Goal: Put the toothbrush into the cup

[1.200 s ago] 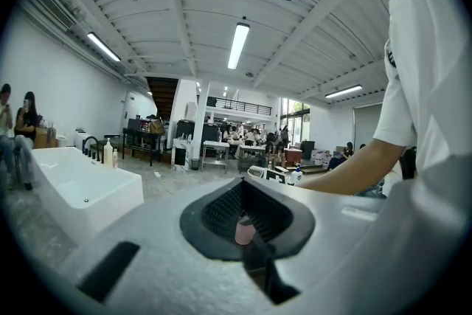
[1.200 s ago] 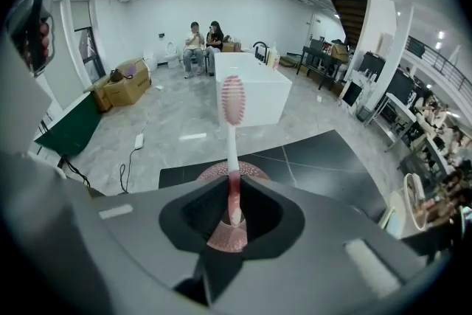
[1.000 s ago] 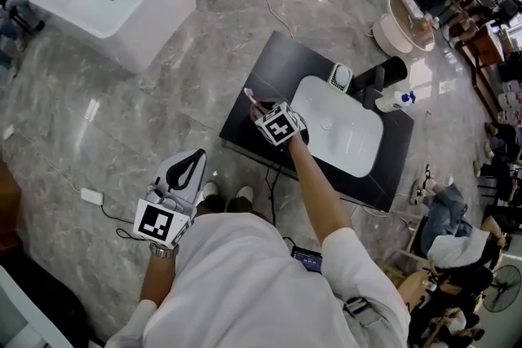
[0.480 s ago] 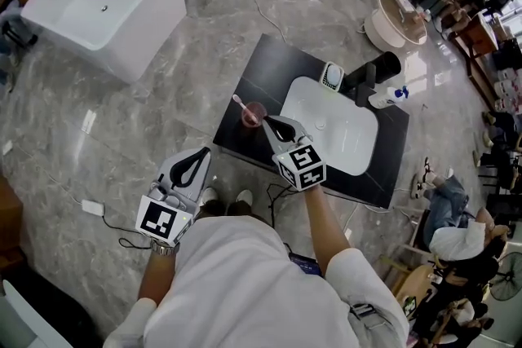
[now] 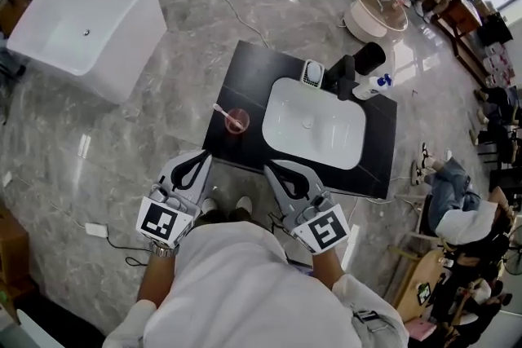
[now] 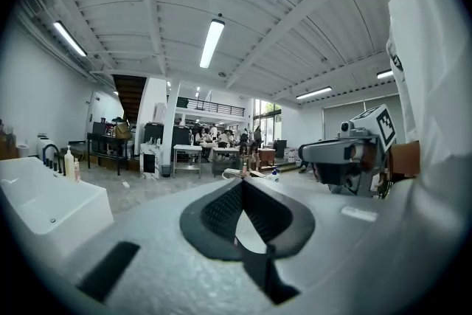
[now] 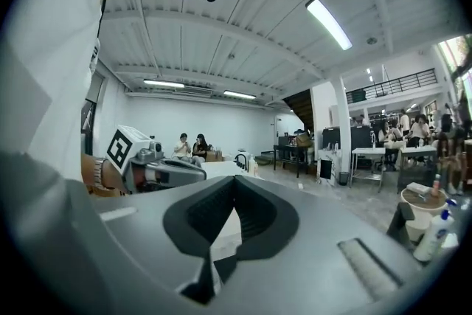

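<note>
2 grippers sit low in the head view, just above the person's white shirt. The left gripper is at lower left of centre and the right gripper is beside it. Both are off the near edge of the black counter and touch nothing on it. The pink cup stands on the counter's left part, just left of the white sink. The toothbrush stands in the cup, leaning toward the upper left with its end past the rim. A white bathtub fills the upper left of the frame, well apart from the counter.

In the left gripper view, the left gripper has its jaws together at the tips, with nothing between them. The right gripper shows at the right of the frame and the bathtub at lower left.

In the right gripper view, the right gripper likewise has its jaws closed on nothing. The left gripper shows at centre left.
</note>
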The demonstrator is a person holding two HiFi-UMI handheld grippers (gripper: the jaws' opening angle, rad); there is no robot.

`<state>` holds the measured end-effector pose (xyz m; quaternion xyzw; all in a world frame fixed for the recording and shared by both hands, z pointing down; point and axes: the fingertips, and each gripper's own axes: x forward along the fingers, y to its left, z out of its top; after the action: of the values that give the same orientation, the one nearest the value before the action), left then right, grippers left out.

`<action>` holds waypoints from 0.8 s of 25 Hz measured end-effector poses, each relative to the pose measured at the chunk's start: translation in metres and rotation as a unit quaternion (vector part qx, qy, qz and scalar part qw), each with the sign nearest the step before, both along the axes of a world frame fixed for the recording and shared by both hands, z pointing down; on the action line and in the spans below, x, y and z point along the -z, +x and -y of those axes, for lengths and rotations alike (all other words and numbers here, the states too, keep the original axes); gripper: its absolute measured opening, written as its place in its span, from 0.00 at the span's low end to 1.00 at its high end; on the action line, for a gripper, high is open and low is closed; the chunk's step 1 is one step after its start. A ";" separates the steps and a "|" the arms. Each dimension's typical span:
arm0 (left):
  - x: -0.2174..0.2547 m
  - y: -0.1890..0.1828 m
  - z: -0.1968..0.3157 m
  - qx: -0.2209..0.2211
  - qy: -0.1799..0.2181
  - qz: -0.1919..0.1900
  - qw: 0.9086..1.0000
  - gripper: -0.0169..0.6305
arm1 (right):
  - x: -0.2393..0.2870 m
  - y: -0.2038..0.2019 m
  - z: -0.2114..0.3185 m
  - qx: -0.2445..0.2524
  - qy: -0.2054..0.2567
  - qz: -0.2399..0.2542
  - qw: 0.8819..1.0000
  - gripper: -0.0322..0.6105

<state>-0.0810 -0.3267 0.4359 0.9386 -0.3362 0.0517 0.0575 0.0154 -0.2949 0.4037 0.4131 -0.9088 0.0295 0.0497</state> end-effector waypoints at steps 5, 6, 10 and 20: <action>-0.002 0.004 -0.005 -0.008 -0.006 0.001 1.000 0.03 | 0.001 0.013 -0.007 -0.017 -0.007 0.019 1.000 0.07; -0.002 0.004 -0.006 -0.008 -0.005 0.001 1.000 0.03 | 0.002 0.014 -0.007 -0.019 -0.006 0.022 1.000 0.07; -0.004 0.001 -0.009 -0.003 -0.009 0.002 1.000 0.03 | 0.004 0.018 -0.007 -0.024 -0.007 0.036 0.999 0.07; -0.006 -0.011 -0.015 0.017 -0.011 0.004 1.000 0.03 | 0.001 0.015 -0.006 -0.022 -0.004 0.030 0.999 0.07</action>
<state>-0.0922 -0.3113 0.4418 0.9318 -0.3517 0.0582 0.0675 0.0300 -0.2886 0.4031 0.4313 -0.9007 0.0469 0.0236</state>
